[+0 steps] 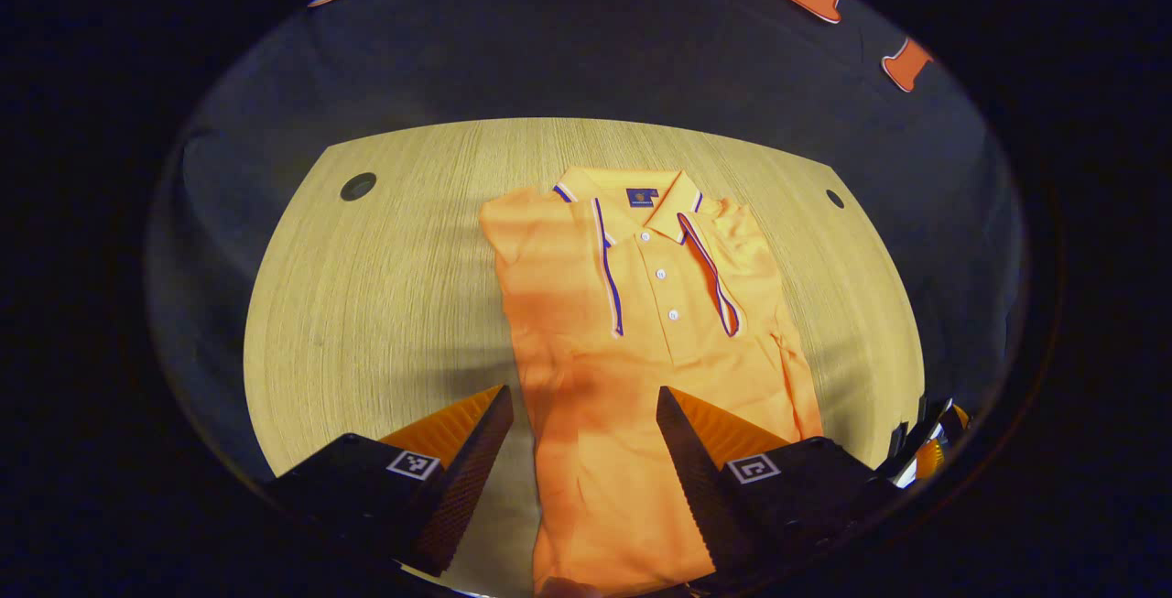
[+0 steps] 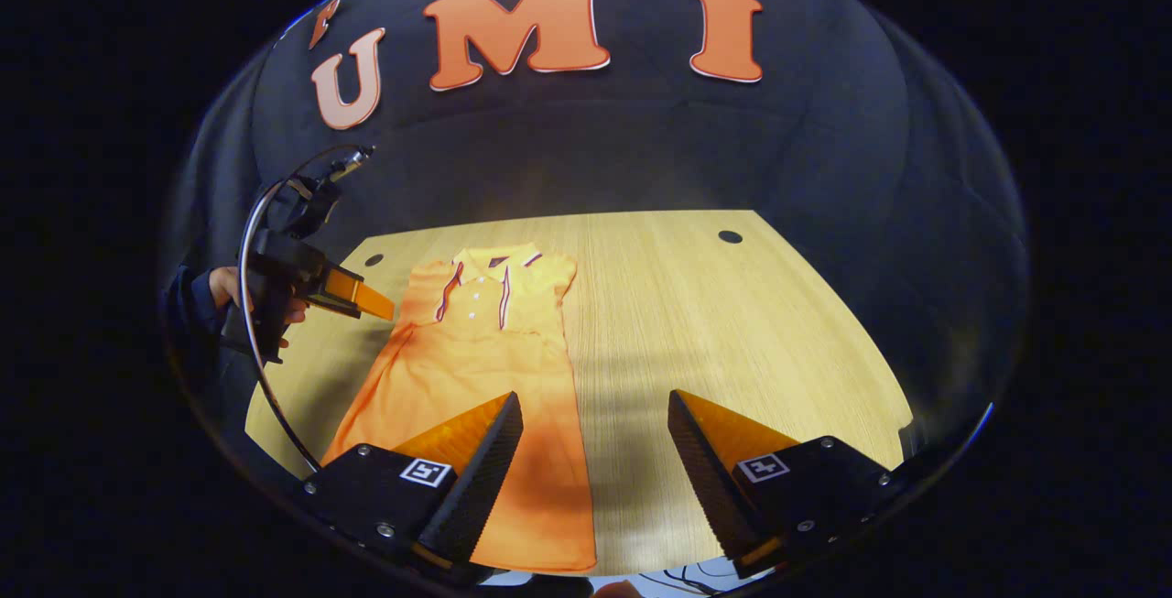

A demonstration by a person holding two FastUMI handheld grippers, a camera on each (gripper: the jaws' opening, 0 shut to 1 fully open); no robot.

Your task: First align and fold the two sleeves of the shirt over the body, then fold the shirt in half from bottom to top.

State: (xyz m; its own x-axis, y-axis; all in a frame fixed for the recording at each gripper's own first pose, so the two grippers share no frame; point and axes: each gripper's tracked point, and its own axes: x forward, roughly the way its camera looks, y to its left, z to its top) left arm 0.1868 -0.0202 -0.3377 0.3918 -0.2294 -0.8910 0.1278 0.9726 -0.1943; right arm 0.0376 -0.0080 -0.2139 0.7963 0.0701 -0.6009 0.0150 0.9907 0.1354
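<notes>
A: The orange polo shirt with striped collar trim (image 1: 632,342) lies flat on the pale wooden worktop (image 1: 385,305), hem at the near edge and collar toward the far edge, where two dark round holes sit at the corners. Both sleeves look folded in over the body.

B: And the left gripper (image 1: 584,415)?

A: It hovers above the shirt's lower half near the near edge, jaws wide apart, gripping nothing.

B: The right gripper (image 2: 595,419)?

A: Also spread wide and empty, one finger over the shirt's lower edge, the other over bare wood. Farther off in its view, a hand (image 2: 224,291) holds the other gripper beside the shirt.
</notes>
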